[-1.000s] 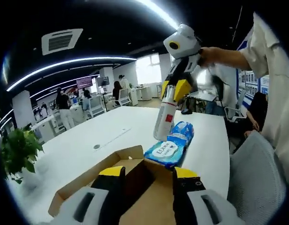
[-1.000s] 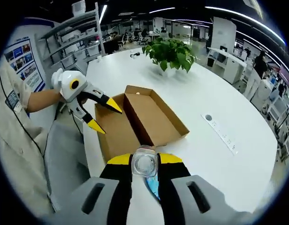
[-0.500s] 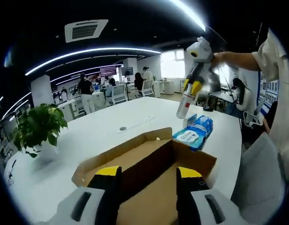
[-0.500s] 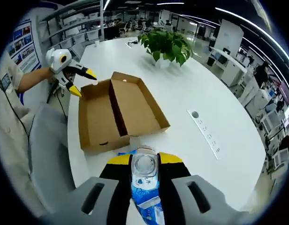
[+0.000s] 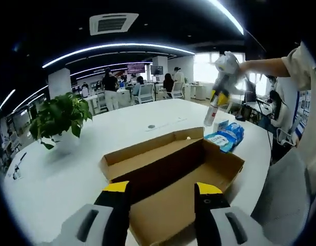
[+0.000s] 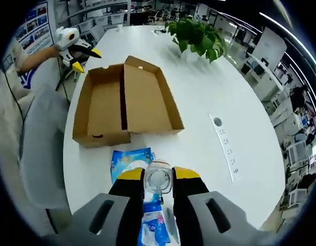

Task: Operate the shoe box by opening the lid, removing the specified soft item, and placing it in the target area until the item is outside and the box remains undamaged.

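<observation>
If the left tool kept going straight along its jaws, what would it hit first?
Most likely the open cardboard shoe box: the left tool points into its near half, jaws spread. Depth is unclear, but nothing else lies between.

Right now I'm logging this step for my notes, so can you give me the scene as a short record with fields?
box: brown cardboard shoe box, lid open, nothing visible inside
table: white table
wipes: blue pack of wipes on the table beside the box, outside it
bottle: clear bottle held in the right gripper, above the wipes
left gripper: left gripper open, holding nothing, at the near edge of the box
plant: potted plant on the table beyond the box
</observation>
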The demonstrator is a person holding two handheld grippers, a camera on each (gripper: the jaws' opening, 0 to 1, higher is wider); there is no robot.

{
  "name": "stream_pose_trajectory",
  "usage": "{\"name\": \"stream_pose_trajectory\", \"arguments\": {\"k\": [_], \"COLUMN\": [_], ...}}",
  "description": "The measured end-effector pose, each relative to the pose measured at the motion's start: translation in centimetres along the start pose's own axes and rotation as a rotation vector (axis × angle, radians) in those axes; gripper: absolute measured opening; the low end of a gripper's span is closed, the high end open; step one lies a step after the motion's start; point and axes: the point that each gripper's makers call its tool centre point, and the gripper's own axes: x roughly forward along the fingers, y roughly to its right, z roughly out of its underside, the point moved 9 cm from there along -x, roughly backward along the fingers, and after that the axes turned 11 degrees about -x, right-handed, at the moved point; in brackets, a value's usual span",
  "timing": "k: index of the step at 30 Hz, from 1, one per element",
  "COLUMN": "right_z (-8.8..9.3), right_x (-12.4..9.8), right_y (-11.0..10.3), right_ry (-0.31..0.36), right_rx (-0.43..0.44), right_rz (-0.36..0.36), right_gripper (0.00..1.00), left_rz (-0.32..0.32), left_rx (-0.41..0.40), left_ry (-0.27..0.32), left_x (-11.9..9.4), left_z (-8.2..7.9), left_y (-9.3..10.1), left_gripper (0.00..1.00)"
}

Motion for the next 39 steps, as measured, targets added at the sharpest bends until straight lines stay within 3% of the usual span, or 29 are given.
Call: {"name": "stream_pose_trajectory", "arguments": {"k": [10,28,39], "right_z": [1.5,3.7,3.9], "right_x": [2.4,6.0,7.3], "right_y": [1.2,1.9,2.0], "right_ry": [-0.060,-0.171,-0.175], "right_rx": [-0.086,-0.183,-0.211], "right_rz": [-0.055,-0.138,-0.178], "right_gripper": [0.18,0.18,0.18], "left_rz": [-0.054,-0.098,-0.114], "left_rx": [-0.053,-0.100,-0.122], "left_ry": [-0.016,-0.038,-0.054], "left_x": [-1.8,-2.9,-3.2], "left_z": [1.7,3.7,4.4], "left_y": [-1.1,-1.7,-1.8], "left_gripper": [0.50,0.49,0.48]}}
